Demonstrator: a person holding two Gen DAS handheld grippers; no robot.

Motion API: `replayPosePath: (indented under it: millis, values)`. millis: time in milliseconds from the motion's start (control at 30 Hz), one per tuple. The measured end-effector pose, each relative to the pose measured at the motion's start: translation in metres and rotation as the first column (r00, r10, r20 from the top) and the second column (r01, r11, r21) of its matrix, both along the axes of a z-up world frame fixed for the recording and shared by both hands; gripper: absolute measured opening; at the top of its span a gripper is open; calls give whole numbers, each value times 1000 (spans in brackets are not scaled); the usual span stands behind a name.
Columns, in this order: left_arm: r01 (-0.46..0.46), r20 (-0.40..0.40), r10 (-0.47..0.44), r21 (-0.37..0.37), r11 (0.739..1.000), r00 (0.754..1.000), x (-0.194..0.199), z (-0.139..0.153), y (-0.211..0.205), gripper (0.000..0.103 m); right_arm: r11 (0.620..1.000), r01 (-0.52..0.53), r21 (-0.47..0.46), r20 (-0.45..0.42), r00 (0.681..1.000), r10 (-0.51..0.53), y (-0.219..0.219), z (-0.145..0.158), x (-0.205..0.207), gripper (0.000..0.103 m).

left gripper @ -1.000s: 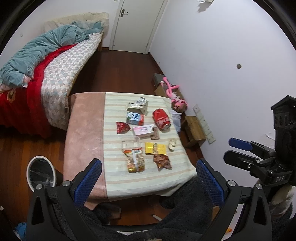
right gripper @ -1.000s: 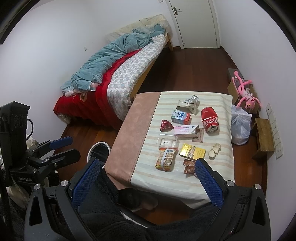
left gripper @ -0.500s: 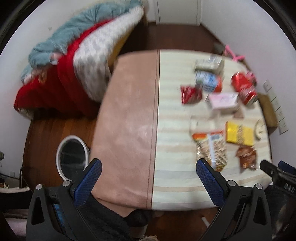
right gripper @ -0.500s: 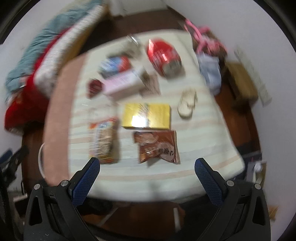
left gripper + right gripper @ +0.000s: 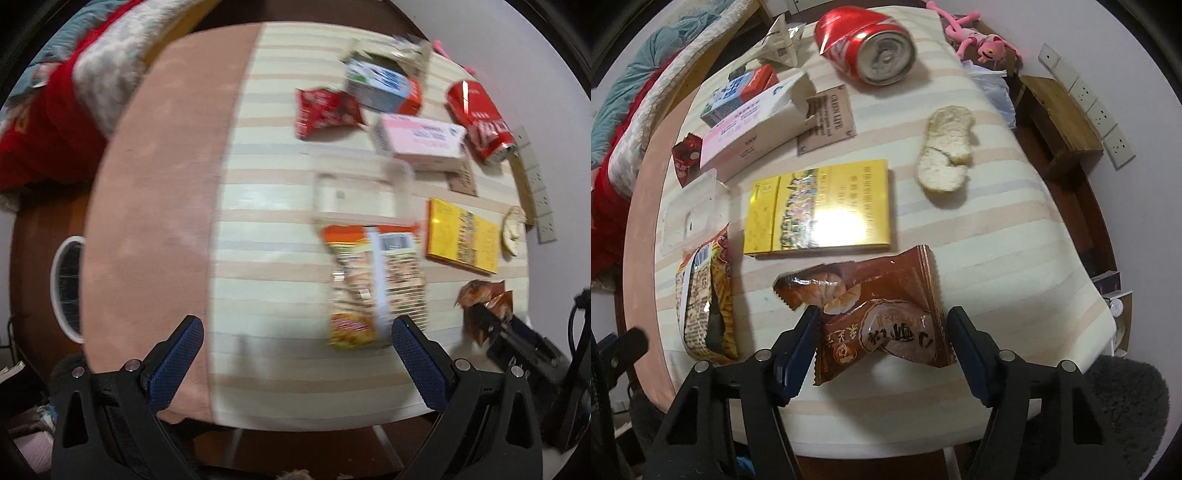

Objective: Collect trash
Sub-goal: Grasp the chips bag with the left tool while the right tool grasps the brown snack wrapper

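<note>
Trash lies on a striped tablecloth (image 5: pixel 1015 236). My right gripper (image 5: pixel 882 321) is open, its fingers on either side of a brown snack wrapper (image 5: pixel 882 314), low over the cloth. Beyond the wrapper lie a yellow box (image 5: pixel 820 208), a pale bread piece (image 5: pixel 945 149), a crushed red can (image 5: pixel 871 44), a pink-white carton (image 5: pixel 757 122) and an orange snack bag (image 5: pixel 705 291). My left gripper (image 5: pixel 295 332) is open and empty above the near part of the table, just left of the orange snack bag (image 5: pixel 373 284). The right gripper (image 5: pixel 517 332) shows at the brown wrapper (image 5: pixel 480 295).
A white-rimmed bin (image 5: pixel 66 288) stands on the wooden floor left of the table. A bed with a red blanket (image 5: pixel 48 103) lies beyond it. A wooden stool (image 5: pixel 1060 122), a plastic bag (image 5: pixel 993 88) and a pink toy (image 5: pixel 979 40) sit right of the table, by the wall.
Both grippers have come down and forward toward the table. The right one now straddles the brown wrapper; the left one hangs lower near the orange bag.
</note>
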State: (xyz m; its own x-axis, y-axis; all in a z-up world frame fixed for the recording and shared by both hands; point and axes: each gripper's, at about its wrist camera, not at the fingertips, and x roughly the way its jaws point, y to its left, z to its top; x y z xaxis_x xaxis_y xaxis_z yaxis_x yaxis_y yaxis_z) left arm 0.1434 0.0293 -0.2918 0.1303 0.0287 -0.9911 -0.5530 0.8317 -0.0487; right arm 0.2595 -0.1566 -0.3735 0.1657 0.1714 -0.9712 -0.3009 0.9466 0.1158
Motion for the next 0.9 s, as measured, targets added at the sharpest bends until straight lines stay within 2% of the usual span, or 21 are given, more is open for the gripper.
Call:
replayPosePath:
  millis: [167, 267, 300, 367, 533, 667, 767, 900]
  values:
    - [33, -8, -34, -109, 994, 999, 27, -23, -15, 103, 999, 50, 7, -17, 999, -50, -40, 2, 1, 69]
    - [49, -22, -52, -125, 991, 998, 40, -37, -22, 100, 997, 75, 9, -28, 997, -75, -56, 3, 2, 69]
    - [54, -15, -57, -118, 992, 998, 43, -39, -24, 97, 997, 79, 7, -29, 996, -79, -59, 5, 2, 69]
    - [59, -19, -61, -86, 995, 998, 45, -42, -26, 75, 996, 85, -2, -33, 996, -85, -63, 6, 4, 69]
    - [78, -12, -78, -23, 997, 997, 44, -40, -28, 50, 997, 80, -8, -27, 996, -81, -70, 10, 2, 67]
    - [125, -16, -124, 69, 990, 992, 31, -33, -32, 44, 997, 74, 24, -35, 997, -73, -59, 16, -4, 67]
    - [131, 7, -133, 95, 987, 991, 13, -20, -31, 43, 998, 51, 42, -24, 998, -51, -54, 26, -12, 67]
    - [129, 60, -138, 126, 984, 989, -6, 11, -25, 40, 998, 22, 58, 1, 1000, -22, -46, 41, -20, 67]
